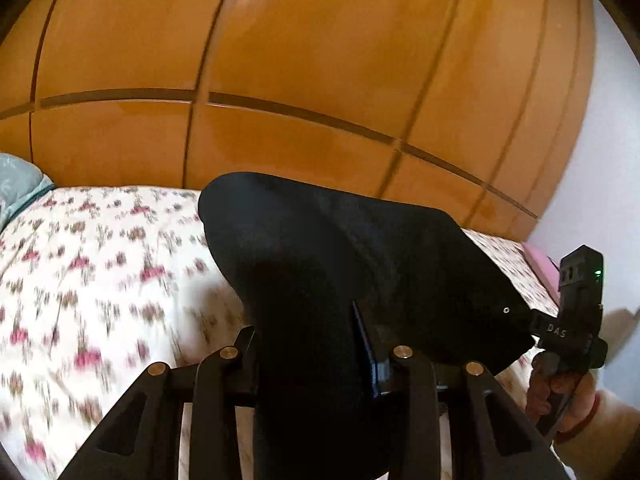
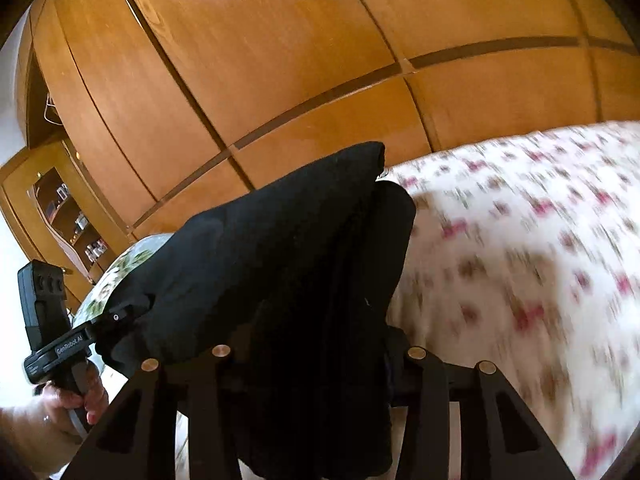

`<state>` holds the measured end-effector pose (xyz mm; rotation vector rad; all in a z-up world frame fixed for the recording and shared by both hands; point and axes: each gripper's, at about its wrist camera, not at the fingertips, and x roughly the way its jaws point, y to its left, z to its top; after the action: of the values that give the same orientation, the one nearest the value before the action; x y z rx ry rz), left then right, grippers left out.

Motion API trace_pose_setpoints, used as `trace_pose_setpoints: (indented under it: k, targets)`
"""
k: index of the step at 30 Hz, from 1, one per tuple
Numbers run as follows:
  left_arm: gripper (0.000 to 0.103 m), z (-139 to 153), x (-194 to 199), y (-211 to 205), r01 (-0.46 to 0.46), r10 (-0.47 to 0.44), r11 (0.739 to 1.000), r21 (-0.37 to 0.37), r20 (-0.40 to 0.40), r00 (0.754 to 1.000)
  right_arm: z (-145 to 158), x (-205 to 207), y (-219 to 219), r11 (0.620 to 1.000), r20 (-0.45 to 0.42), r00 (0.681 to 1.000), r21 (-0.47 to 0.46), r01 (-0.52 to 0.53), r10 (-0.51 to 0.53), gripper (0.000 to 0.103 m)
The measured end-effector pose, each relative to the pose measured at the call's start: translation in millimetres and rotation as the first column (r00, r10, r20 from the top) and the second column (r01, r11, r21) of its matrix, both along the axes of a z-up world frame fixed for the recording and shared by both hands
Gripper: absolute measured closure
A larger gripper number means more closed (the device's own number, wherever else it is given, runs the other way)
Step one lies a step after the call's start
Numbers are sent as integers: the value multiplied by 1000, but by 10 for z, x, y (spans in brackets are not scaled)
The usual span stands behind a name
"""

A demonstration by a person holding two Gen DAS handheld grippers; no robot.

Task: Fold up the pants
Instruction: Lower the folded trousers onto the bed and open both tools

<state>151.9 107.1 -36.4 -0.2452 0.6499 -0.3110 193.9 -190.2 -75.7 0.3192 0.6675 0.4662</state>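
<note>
The black pants [image 1: 320,260] hang bunched between both grippers, lifted above the floral bedspread [image 1: 100,280]. My left gripper [image 1: 316,360] is shut on the pants; the cloth covers its fingertips. In the right wrist view my right gripper [image 2: 316,360] is shut on the pants [image 2: 280,260], which drape over its fingers. The right gripper also shows in the left wrist view [image 1: 532,320] clamping the cloth's far end. The left gripper shows in the right wrist view [image 2: 116,320] clamping the other end.
A wooden wardrobe [image 1: 300,60] stands behind the bed. A teal pillow [image 1: 20,184] lies at the bed's left end and a pink item [image 1: 542,264] at its right. A shelf unit with small items [image 2: 68,220] stands at the left.
</note>
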Motion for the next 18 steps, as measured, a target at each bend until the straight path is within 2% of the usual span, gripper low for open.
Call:
trace_pose_setpoints:
  k: [5, 7, 9, 11, 13, 15, 17, 18]
  targets:
    - [66, -106, 618, 95, -15, 14, 1000, 21, 37, 999, -10, 718, 47, 999, 6, 1000, 38, 22, -22, 59]
    - [66, -240, 823, 87, -5, 5, 999, 49, 16, 1000, -100, 972, -2, 995, -19, 998, 74, 61, -59, 59]
    - [64, -451, 981, 44, 6, -3, 996, 93, -31, 1000, -233, 1124, -12, 994, -55, 994, 56, 94, -91, 58]
    - [49, -631, 989, 100, -20, 22, 997, 78, -27, 999, -437, 1202, 9, 992, -88, 989, 18, 122, -120, 53]
    - [36, -656, 950, 217, -39, 40, 999, 14, -45, 998, -494, 1178, -74, 987, -100, 987, 91, 132, -122, 49]
    - [34, -653, 907, 331, -70, 68, 997, -26, -71, 995, -477, 1136, -128, 983, -104, 984, 98, 156, -146, 43]
    - [37, -558, 766, 372, -119, 119, 993, -1, -54, 991, -358, 1018, -96, 982, -73, 980, 36, 186, -183, 43]
    - [37, -463, 638, 384, -170, 170, 985, 27, -7, 985, -273, 946, -65, 978, -34, 977, -7, 210, -211, 43]
